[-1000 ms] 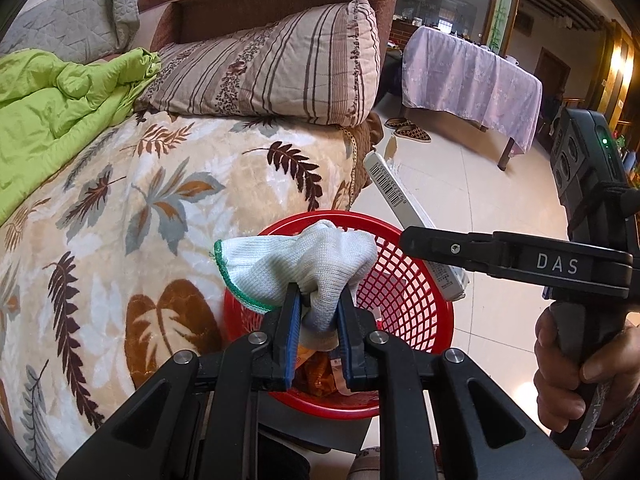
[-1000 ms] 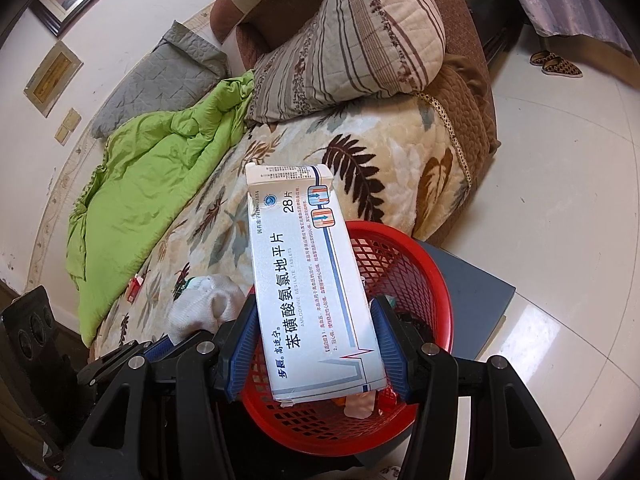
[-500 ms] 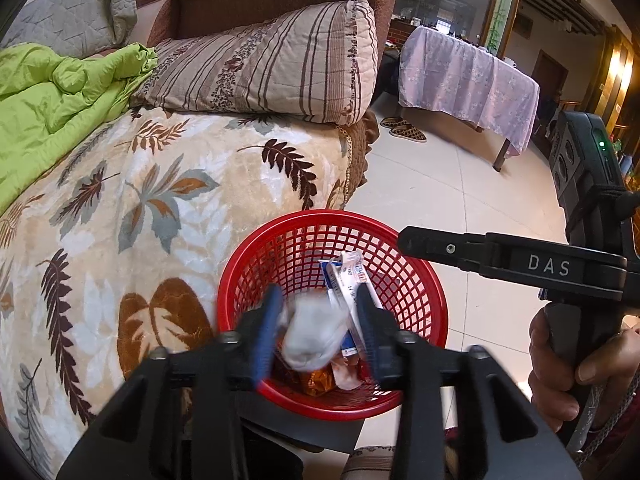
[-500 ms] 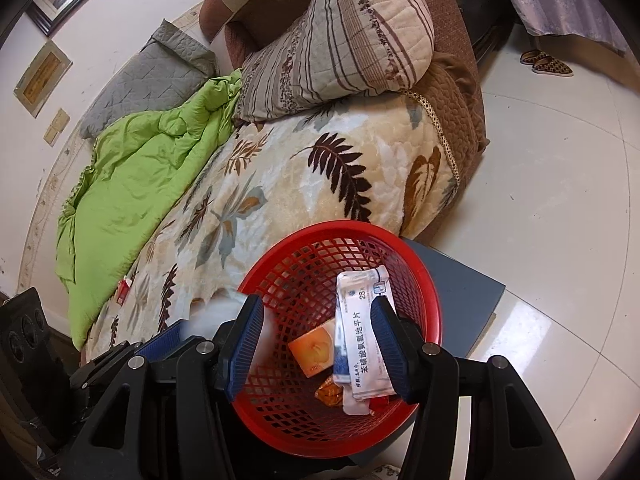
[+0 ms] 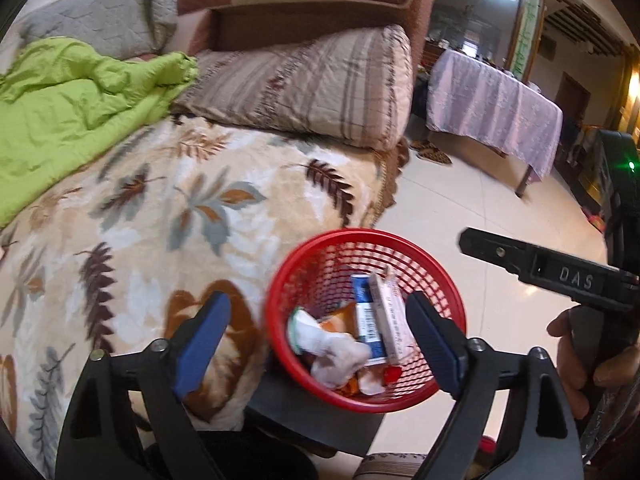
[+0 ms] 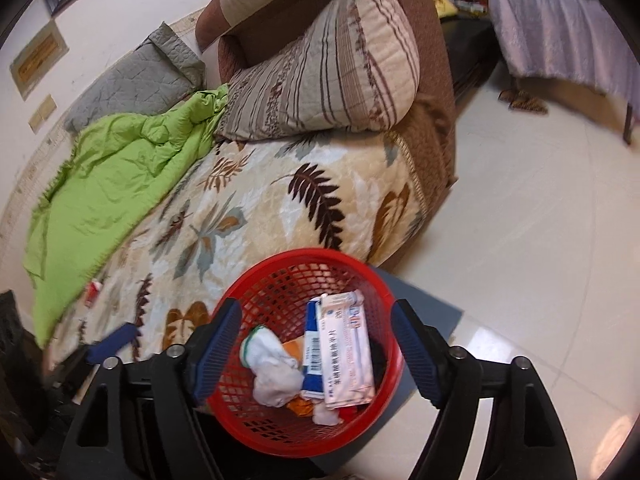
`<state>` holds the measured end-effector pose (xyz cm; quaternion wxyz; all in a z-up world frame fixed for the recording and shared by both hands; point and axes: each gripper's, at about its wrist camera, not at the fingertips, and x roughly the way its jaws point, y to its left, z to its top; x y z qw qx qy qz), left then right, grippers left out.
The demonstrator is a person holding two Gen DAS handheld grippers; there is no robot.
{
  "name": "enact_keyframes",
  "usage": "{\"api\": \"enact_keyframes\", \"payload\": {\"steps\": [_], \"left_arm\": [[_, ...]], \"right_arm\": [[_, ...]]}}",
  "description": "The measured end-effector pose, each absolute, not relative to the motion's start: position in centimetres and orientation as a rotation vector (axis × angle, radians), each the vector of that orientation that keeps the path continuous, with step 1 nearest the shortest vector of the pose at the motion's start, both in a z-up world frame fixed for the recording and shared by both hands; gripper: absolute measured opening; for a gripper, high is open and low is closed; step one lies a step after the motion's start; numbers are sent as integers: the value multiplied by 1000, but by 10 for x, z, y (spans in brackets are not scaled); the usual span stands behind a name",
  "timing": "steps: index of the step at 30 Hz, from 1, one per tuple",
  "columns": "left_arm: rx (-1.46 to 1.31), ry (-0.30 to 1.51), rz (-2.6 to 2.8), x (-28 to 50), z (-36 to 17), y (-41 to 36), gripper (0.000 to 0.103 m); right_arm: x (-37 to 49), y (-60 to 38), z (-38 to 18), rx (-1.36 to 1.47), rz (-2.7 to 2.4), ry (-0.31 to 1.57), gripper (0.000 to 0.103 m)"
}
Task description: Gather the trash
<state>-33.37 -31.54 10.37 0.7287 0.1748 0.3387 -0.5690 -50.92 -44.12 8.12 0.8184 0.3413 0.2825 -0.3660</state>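
- The red basket (image 6: 304, 360) sits on a dark flat stand (image 6: 432, 316) on the floor, just beside the edge of the bed (image 6: 248, 208). Trash lies inside it.
- In the basket, a crumpled white glove (image 6: 272, 372) lies at 9 o'clock, a white medicine box (image 6: 346, 354) at 3 o'clock, and a blue-and-white box (image 6: 313, 350) between them, touching both. Orange wrappers (image 6: 300, 406) show under the glove near the bottom.
- The right hand-held gripper (image 6: 316, 354) hovers over the basket with its blue-padded fingers spread wide, one at each side of the rim. It holds nothing.
- The left hand-held gripper (image 5: 316, 344) is also spread wide and empty. Its left finger is over the bed's blanket, its right finger over the basket's 3 o'clock rim.
- From the left wrist view the glove (image 5: 334, 350) and the medicine box (image 5: 390, 320) lie loose in the basket (image 5: 366, 320), free of either gripper.
- On the bed, a leaf-print blanket (image 5: 160, 220) covers the mattress. A green quilt (image 5: 68, 108) is bunched at 10 o'clock and a striped pillow (image 5: 312, 88) lies at 12 o'clock against a brown headboard (image 5: 320, 4).
- A small red-and-white item (image 6: 93, 292) rests on the blanket near the quilt's edge; it is too blurred to name.
- Across the tiled floor (image 6: 520, 220) at 2 o'clock stands a bench under a lilac cloth (image 5: 492, 112), with slippers (image 5: 434, 156) near it.
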Motion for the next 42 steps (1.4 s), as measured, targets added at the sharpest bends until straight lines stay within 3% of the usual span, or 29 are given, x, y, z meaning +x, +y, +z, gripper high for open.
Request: {"api": "enact_keyframes", "payload": {"steps": [7, 23, 38, 42], "left_arm": [[330, 752, -1164, -309, 109, -289, 96], [441, 618, -941, -287, 111, -246, 99], [416, 491, -760, -251, 133, -186, 99], [443, 449, -740, -251, 138, -179, 99]], "right_arm": [[-495, -413, 104, 455, -1013, 649, 103], [-461, -388, 74, 328, -1162, 923, 103], [-430, -366, 65, 385, -1086, 994, 103], [-422, -353, 75, 354, -1069, 938, 103]]}}
